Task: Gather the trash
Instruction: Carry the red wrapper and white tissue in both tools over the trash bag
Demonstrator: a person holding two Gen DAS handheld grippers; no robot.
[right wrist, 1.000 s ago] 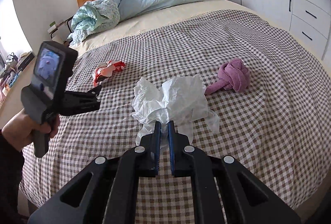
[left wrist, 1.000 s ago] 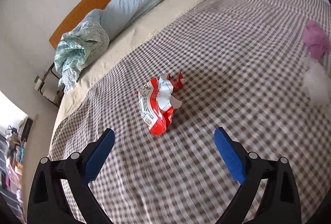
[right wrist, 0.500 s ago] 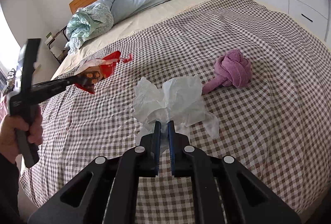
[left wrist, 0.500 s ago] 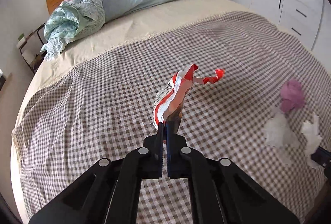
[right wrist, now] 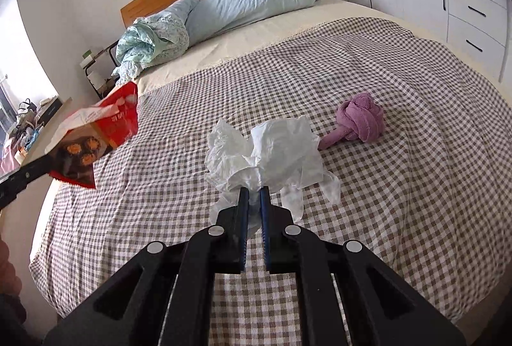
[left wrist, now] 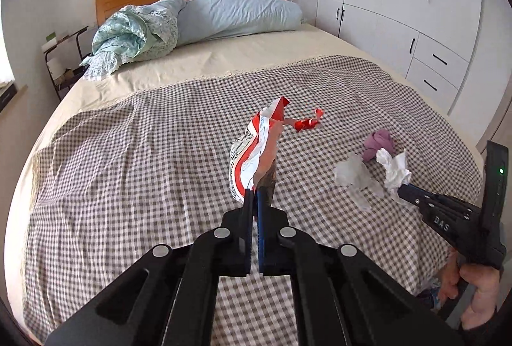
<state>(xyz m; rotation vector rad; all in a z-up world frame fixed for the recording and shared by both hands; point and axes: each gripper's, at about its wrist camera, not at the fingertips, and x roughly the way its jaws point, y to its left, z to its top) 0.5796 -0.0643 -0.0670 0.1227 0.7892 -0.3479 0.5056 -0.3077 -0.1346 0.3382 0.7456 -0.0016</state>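
— Since both pieces are up off the checked bedspread [left wrist: 128, 160], how do they look to carry?

— Light, both of them. The left gripper [left wrist: 252, 195] has its jaws closed on the lower end of the red and white snack wrapper [left wrist: 256, 151], which stands up in the air over the middle of the bed. It is thin crinkly film, so it keeps a bit of its shape but flaps, and a torn strip trails off its top.

— Slippery?

— Probably; glossy film tends to slide, so a pinch across a folded, doubled part is the safer hold, as it has now.

— And the other hand?

— The right gripper [right wrist: 252, 192] is nearly closed on the bunched neck of the crumpled white tissue [right wrist: 265, 151], held just above the cover. Soft, weightless, and it could tear if yanked. Whether it is paper alone or partly thin plastic I can't quite tell.

— Anything left lying there?

— A knotted purple cloth [right wrist: 360, 117] sits on the cover beside the tissue; it looks more like laundry than trash.
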